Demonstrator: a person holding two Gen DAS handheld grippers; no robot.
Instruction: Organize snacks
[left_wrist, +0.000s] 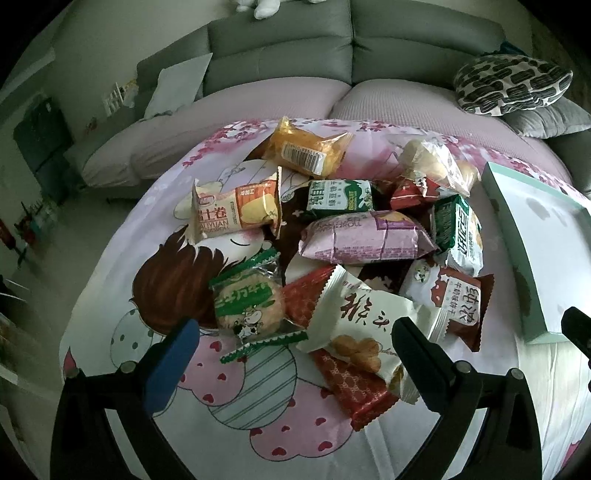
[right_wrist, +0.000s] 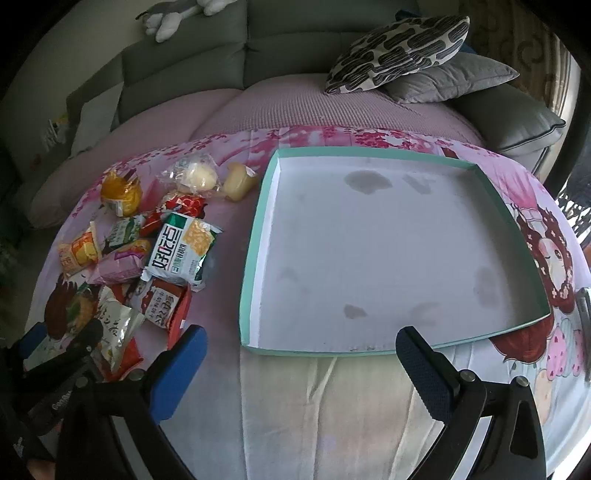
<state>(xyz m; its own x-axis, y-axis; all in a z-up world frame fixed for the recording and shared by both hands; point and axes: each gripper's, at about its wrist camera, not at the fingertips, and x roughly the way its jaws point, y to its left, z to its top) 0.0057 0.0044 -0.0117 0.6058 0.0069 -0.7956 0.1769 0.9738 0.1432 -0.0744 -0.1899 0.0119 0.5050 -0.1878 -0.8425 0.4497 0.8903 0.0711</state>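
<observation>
A grey sofa (right_wrist: 295, 48) runs behind everything, with a patterned cushion (right_wrist: 399, 51) on it. In front lies a cartoon-print cloth (right_wrist: 332, 387), spread as the work surface. On it sits a shallow teal-rimmed tray (right_wrist: 258, 229), with nothing in it, probably waiting to take the snacks. The snack packets (left_wrist: 332, 236) lie in a loose heap beside the tray, none sorted yet.

The left tongs (left_wrist: 295, 339) hover over the near edge of the heap, jaws spread as wide as they go, nothing between them; a white-and-red packet (left_wrist: 354, 325) lies closest. The right tongs (right_wrist: 299, 354) hang just before the tray's near rim, equally wide, holding nothing.

Only the right view shows the whole tray and its stained floor; the left view shows just a corner of it but reads the packets closely.
</observation>
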